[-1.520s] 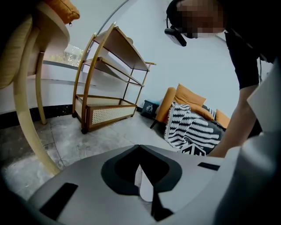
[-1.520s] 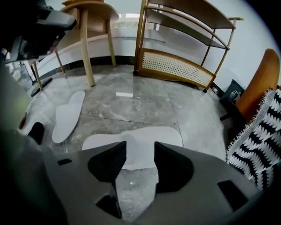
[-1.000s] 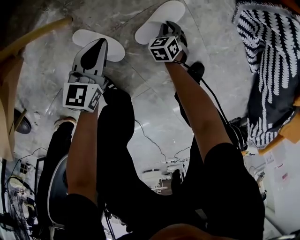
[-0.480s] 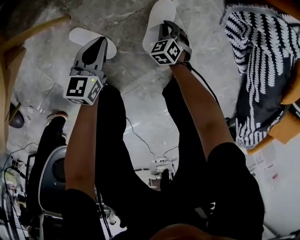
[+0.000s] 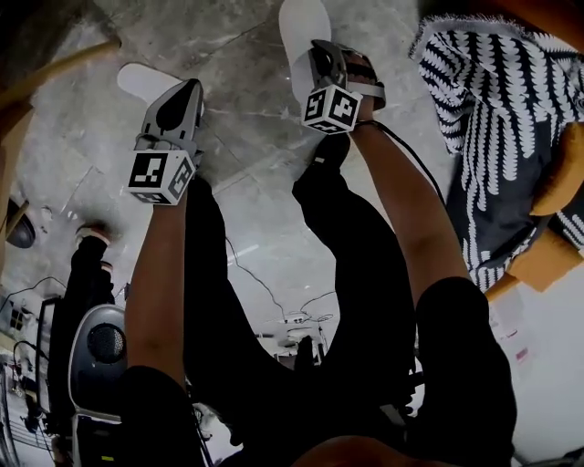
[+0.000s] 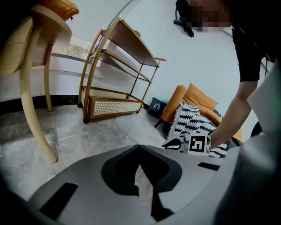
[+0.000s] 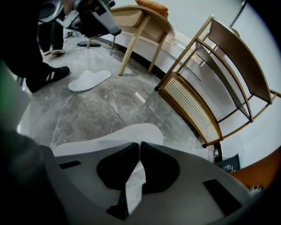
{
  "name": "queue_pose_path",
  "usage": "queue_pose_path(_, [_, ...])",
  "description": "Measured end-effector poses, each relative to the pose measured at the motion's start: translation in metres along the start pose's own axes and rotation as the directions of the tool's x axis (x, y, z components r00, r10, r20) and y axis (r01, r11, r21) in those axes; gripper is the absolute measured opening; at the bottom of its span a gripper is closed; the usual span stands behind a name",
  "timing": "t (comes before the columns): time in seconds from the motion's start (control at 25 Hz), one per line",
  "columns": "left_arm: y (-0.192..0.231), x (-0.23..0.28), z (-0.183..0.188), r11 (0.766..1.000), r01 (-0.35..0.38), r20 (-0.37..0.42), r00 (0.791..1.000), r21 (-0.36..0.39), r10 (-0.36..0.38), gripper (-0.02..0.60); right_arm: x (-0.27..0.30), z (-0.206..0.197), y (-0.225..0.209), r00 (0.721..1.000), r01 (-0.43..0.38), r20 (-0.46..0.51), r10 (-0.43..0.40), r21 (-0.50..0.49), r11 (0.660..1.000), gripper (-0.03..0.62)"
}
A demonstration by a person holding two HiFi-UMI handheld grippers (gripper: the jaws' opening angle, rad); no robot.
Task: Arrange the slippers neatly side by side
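My right gripper (image 5: 319, 53) has its fingers drawn nearly together at the heel end of the right slipper (image 5: 304, 27). From its own view I judge they pinch the slipper's white rim, though the slit between the tips is too slim to be sure. Over the last second this slipper has swung from a slant to nearly straight up the head view. It has also drifted away from the left slipper (image 5: 141, 80), which lies flat on the grey floor (image 5: 246, 119), well apart and pointing a different way. My left gripper (image 5: 190, 89) hovers just beside that slipper with its fingers pressed closed on nothing, only floor showing through. So one slipper is squared up, but the pair is not yet together. I reckon the left one needs fetching across next.
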State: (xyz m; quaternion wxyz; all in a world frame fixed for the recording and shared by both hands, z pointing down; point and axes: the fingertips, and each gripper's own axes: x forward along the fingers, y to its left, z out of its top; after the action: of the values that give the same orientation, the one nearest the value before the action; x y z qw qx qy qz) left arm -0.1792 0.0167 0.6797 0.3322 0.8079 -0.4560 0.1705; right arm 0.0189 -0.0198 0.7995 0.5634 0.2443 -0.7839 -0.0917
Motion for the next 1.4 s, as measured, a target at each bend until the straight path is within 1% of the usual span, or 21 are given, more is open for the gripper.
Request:
queue_pose_path(0.12, [0.0,0.014,-0.006,1.0,-0.009,0.008,1.0,-0.012,0.009,0.014,0.012,-0.011,0.004,1.0,-0.006,0.027,0.009,-0.117,0.993,0.041])
queue_pose_path(0.2, [-0.002,0.022,-0.013,1.0,-0.006,0.005,1.0,-0.009,0.006,0.014,0.022,-0.017,0.011,0.999,-0.014,0.042,0.022,-0.17,0.985,0.041])
queue_pose_path(0.36, [-0.017,0.035,-0.019,1.0,0.028,0.003,1.0,0.009,-0.028,0.014,0.03,-0.035,0.012,0.999,-0.015,0.036,0.022,-0.173,0.985,0.041])
queue_pose_path(0.44, [-0.02,0.036,-0.023,0.999,0.038,-0.005,0.999,0.021,-0.038,0.014,0.036,-0.041,0.017,0.999,-0.015,0.034,0.022,-0.192,0.981,0.041])
queue_pose_path(0.52, [-0.018,0.035,-0.028,0.999,0.039,-0.012,0.999,0.032,-0.039,0.013,0.043,-0.047,0.026,0.999,-0.023,0.029,0.03,-0.213,0.977,0.041])
queue_pose_path(0.64, [-0.014,0.033,-0.036,0.999,0.034,-0.02,0.999,0.036,-0.033,0.013,0.05,-0.061,0.037,0.999,-0.036,0.013,0.04,-0.212,0.977,0.042])
queue_pose_path(0.76, [-0.01,0.027,-0.039,0.999,0.029,-0.02,0.999,0.035,-0.028,0.014,0.049,-0.072,0.041,0.998,-0.055,-0.008,0.055,-0.188,0.981,0.051])
queue_pose_path(0.8, [-0.009,0.024,-0.038,0.999,0.026,-0.019,0.999,0.036,-0.026,0.013,0.046,-0.074,0.041,0.998,-0.061,-0.015,0.059,-0.178,0.982,0.083])
queue_pose_path(0.84, [-0.009,0.021,-0.036,0.999,0.023,-0.019,1.0,0.037,-0.023,0.013,0.042,-0.075,0.039,0.998,-0.063,-0.023,0.06,-0.167,0.984,0.131])
queue_pose_path(0.88, [-0.008,0.017,-0.034,0.999,0.019,-0.019,1.0,0.037,-0.019,0.014,0.037,-0.076,0.037,0.998,-0.063,-0.032,0.059,-0.157,0.986,0.148])
queue_pose_path(1.0, [-0.003,0.005,-0.03,1.0,0.0,-0.028,1.0,0.028,0.001,0.014,0.018,-0.074,0.032,0.997,-0.066,-0.055,0.06,-0.128,0.99,0.156])
queue_pose_path(1.08, [0.001,-0.004,-0.03,1.0,-0.014,-0.047,0.999,0.019,0.015,0.014,0.002,-0.07,0.028,0.996,-0.068,-0.061,0.062,-0.089,0.994,0.156])
queue_pose_path(1.16, [0.002,-0.012,-0.031,0.999,-0.025,-0.081,0.996,0.025,0.027,0.014,-0.02,-0.063,0.023,0.997,-0.077,-0.033,0.076,-0.029,0.997,0.156])
queue_pose_path(1.24, [0.002,-0.022,-0.031,0.999,-0.034,-0.118,0.992,0.042,0.038,0.014,-0.045,-0.053,0.016,0.996,-0.089,0.019,0.088,0.03,0.996,0.154])
queue_pose_path(1.32, [0.005,-0.036,-0.027,0.998,-0.047,-0.138,0.989,0.036,0.051,0.013,-0.073,-0.035,0.003,0.995,-0.078,0.072,0.071,0.108,0.991,0.144])
queue_pose_path(1.36, [0.008,-0.045,-0.023,0.998,-0.053,-0.141,0.988,0.027,0.057,0.014,-0.086,-0.022,-0.005,0.994,-0.066,0.098,0.051,0.162,0.985,0.134])
queue_pose_path(1.4, [0.012,-0.054,-0.018,0.998,-0.059,-0.143,0.988,0.018,0.061,0.014,-0.099,-0.007,-0.014,0.992,-0.056,0.125,0.029,0.223,0.973,0.108])
